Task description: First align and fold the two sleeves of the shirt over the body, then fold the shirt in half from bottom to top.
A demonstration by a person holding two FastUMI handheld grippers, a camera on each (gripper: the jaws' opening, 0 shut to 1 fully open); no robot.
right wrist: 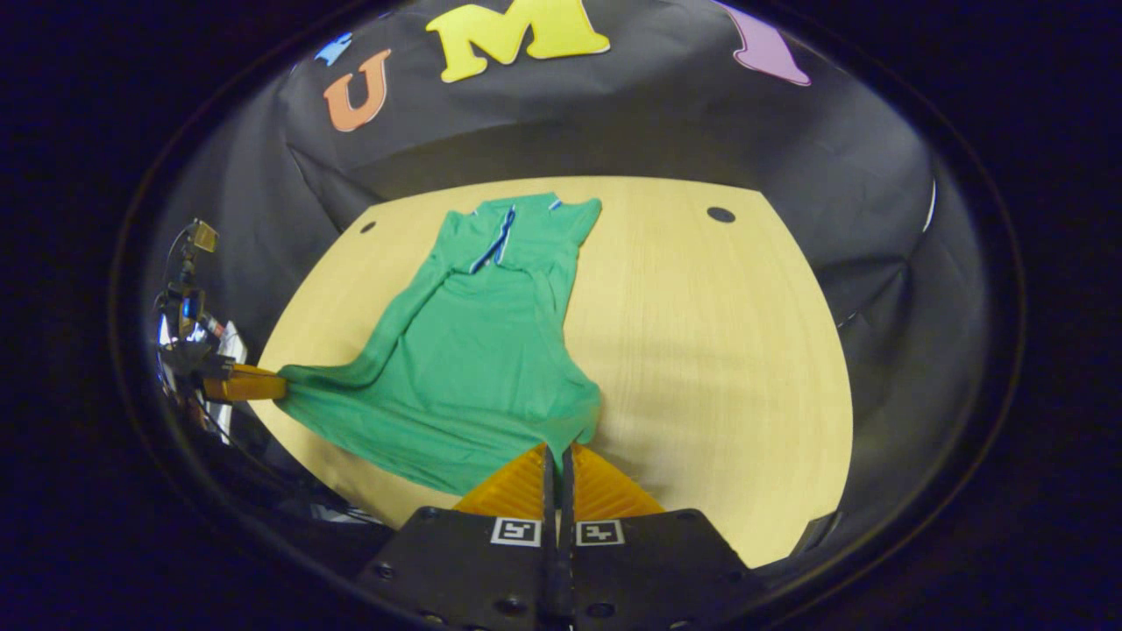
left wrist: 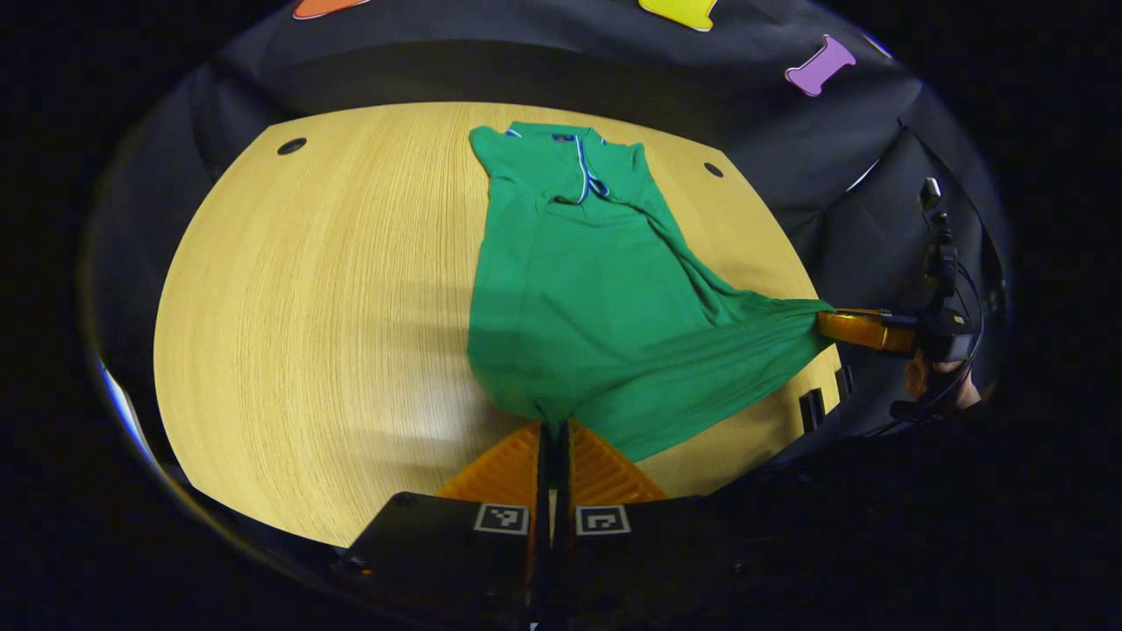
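Note:
A green polo shirt [left wrist: 578,298] lies lengthwise on the wooden table [left wrist: 333,307], collar at the far end and hem towards me. In the left gripper view my left gripper [left wrist: 554,431] is shut on one hem corner, lifted slightly off the table. At the right table edge my right gripper [left wrist: 833,320] pinches the other hem corner and stretches the hem sideways. In the right gripper view my right gripper [right wrist: 557,451] is shut on its corner of the shirt [right wrist: 473,350]. My left gripper [right wrist: 267,386] grips the far corner at the left.
The table top has a round cable hole near each far corner [left wrist: 292,145] [left wrist: 713,169]. A hand [left wrist: 920,377] holds the right gripper beyond the table's right edge. Black cloth walls surround the table [right wrist: 701,350].

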